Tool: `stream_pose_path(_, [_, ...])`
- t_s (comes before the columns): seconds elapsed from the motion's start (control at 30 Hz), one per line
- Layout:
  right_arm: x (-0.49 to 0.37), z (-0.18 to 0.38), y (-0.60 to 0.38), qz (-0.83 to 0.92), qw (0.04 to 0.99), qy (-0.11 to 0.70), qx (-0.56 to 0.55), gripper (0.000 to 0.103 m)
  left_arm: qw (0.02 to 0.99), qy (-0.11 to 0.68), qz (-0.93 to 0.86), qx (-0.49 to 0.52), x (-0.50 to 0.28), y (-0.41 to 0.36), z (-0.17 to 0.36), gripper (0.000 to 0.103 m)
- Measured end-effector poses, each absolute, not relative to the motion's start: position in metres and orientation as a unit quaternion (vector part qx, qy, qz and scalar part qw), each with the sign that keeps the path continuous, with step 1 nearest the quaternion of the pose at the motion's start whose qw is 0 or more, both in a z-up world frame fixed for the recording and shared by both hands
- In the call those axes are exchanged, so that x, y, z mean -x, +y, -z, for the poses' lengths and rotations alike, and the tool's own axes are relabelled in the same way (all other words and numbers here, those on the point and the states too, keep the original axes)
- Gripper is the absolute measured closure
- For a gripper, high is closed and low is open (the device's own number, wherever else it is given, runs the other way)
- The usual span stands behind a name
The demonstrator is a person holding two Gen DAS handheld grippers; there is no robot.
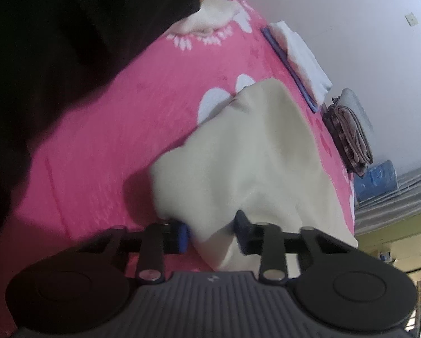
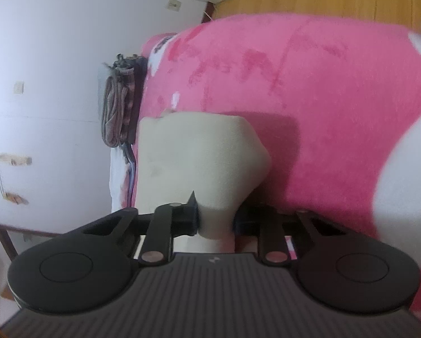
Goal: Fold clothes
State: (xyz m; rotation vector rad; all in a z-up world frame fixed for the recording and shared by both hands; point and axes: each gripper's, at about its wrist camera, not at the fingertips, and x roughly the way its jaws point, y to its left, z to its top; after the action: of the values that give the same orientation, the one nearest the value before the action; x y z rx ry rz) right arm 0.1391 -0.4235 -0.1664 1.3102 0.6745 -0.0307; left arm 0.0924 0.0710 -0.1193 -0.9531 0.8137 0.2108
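Both clamp the cream garment (image 1: 238,155): left hand-held gripper (image 1: 210,233) and right hand-held gripper (image 2: 214,219). Cloth stretches away from each over the pink bed (image 1: 112,140), equally near both.

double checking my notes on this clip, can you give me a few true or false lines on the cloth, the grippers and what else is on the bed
1. Both grippers are shut on the cream cloth. True: the left gripper and the right gripper each have a bunch of it pinched between their fingers.
2. The bed cover is blue. False: it is pink with white shapes.
3. A folded white pile lies near the wall. True.
4. The cream cloth lies spread flat. False: it is gathered and lifted at the grippers.
5. A brownish folded pile sits at the bed's edge by the wall. True.
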Motion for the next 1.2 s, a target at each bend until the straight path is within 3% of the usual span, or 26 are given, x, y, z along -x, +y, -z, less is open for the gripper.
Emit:
stream_pose_path(0.2, [-0.112,0.131,-0.429,-0.008,0.757,0.322,-0.568,0.088,0.812,0.387,-0.062,0.432,-0.071,0.083,0.083,0.076])
stream_pose_path(0.43, [-0.043,0.115,-0.457,-0.040,0.736,0.423,-0.528,0.087,0.775,0.494,-0.006,0.394,-0.034,0.094,0.097,0.076])
stream_pose_path(0.6, [-0.037,0.119,-0.471,-0.025,0.717,0.501,-0.484,0.081,0.778,0.531,0.005,0.335,-0.038,0.082,0.100,0.068])
stream_pose_path(0.67, [-0.039,0.110,-0.476,-0.011,0.728,0.513,-0.454,0.073,0.778,0.540,0.006,0.322,-0.037,0.083,0.097,0.066])
stream_pose_path(0.83, [-0.017,0.078,-0.497,0.050,0.774,0.500,-0.385,0.068,0.802,0.548,0.003,0.239,-0.030,0.070,0.072,0.061])
stream_pose_path(0.97, [0.001,0.038,-0.482,0.074,0.849,0.446,-0.272,0.068,0.851,0.500,-0.016,0.161,-0.015,0.058,0.039,0.054])
stream_pose_path(1.1, [0.001,0.019,-0.407,-0.056,0.891,0.424,-0.149,0.068,0.896,0.434,-0.037,0.081,-0.006,0.045,0.010,0.053])
stream_pose_path(1.2, [-0.001,0.025,-0.321,-0.186,0.887,0.421,-0.028,0.069,0.898,0.435,0.019,0.059,-0.014,0.019,0.018,0.053])
